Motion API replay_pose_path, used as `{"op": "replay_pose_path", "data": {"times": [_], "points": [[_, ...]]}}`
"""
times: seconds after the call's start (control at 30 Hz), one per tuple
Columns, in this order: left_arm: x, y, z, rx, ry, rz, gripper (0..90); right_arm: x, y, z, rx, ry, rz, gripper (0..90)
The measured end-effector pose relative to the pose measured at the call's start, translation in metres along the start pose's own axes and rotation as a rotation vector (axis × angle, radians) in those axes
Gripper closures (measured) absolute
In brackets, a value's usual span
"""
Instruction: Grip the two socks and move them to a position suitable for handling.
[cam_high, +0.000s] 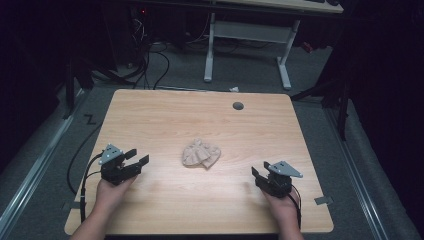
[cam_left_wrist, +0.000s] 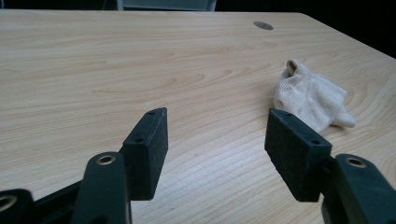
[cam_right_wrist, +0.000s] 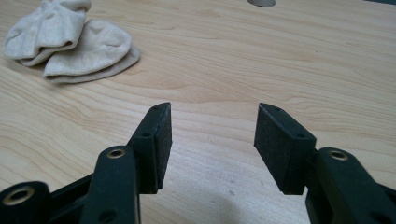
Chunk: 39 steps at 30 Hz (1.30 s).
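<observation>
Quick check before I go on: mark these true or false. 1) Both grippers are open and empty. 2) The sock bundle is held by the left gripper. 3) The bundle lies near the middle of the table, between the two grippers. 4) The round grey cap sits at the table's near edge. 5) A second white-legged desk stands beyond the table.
1) True: the left gripper and the right gripper both have jaws spread with nothing between them.
2) False: the sock bundle lies loose on the table, apart from both grippers.
3) True.
4) False: the round grey cap sits near the far edge.
5) True: the white-legged desk stands behind.
</observation>
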<state>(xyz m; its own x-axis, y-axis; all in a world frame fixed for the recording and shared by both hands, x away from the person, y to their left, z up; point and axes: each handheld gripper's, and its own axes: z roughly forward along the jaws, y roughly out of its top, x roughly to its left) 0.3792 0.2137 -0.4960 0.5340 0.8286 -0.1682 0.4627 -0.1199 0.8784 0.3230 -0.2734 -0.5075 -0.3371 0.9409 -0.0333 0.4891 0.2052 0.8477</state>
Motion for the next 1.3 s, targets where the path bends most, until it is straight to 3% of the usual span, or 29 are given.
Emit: {"op": "replay_pose_path", "data": {"times": [0.17, 0.27, 0.37, 0.43, 0.5, 0.6, 0.83, 1.1, 1.2, 1.3], "points": [[-0.008, 0.003, -0.004, -0.001, 0.002, 0.045, 36.6, 0.007, 0.004, 0.001, -0.003, 0.008, -0.026, 48.4], [-0.013, 0.004, -0.007, -0.003, 0.034, 0.101, 33.4, 0.010, 0.008, 0.002, -0.010, 0.020, -0.042, 48.5], [-0.017, 0.004, -0.008, 0.001, 0.048, 0.122, 30.8, 0.014, 0.015, 0.001, -0.009, 0.042, -0.049, 46.5], [-0.020, 0.003, -0.007, 0.015, 0.037, 0.128, 30.2, 0.018, 0.010, -0.003, -0.018, 0.039, -0.088, 47.1], [-0.022, 0.003, -0.006, 0.014, 0.038, 0.131, 30.1, 0.019, 0.007, -0.004, -0.020, 0.041, -0.089, 47.2], [-0.027, 0.002, -0.002, 0.019, 0.039, 0.143, 30.9, 0.018, 0.005, -0.001, -0.009, 0.070, -0.044, 47.1], [-0.038, 0.001, 0.008, 0.032, 0.018, 0.157, 36.1, 0.021, 0.005, 0.002, 0.012, 0.091, -0.047, 49.6], [-0.049, 0.000, 0.022, 0.052, -0.021, 0.149, 41.3, 0.019, 0.006, -0.002, 0.014, 0.119, 0.001, 53.0], [-0.055, 0.000, 0.028, 0.054, -0.039, 0.159, 38.9, 0.021, 0.004, 0.002, 0.031, 0.121, -0.024, 52.9], [-0.059, 0.000, 0.036, 0.074, -0.073, 0.130, 39.1, 0.022, 0.004, 0.004, 0.039, 0.126, -0.036, 52.7]]}}
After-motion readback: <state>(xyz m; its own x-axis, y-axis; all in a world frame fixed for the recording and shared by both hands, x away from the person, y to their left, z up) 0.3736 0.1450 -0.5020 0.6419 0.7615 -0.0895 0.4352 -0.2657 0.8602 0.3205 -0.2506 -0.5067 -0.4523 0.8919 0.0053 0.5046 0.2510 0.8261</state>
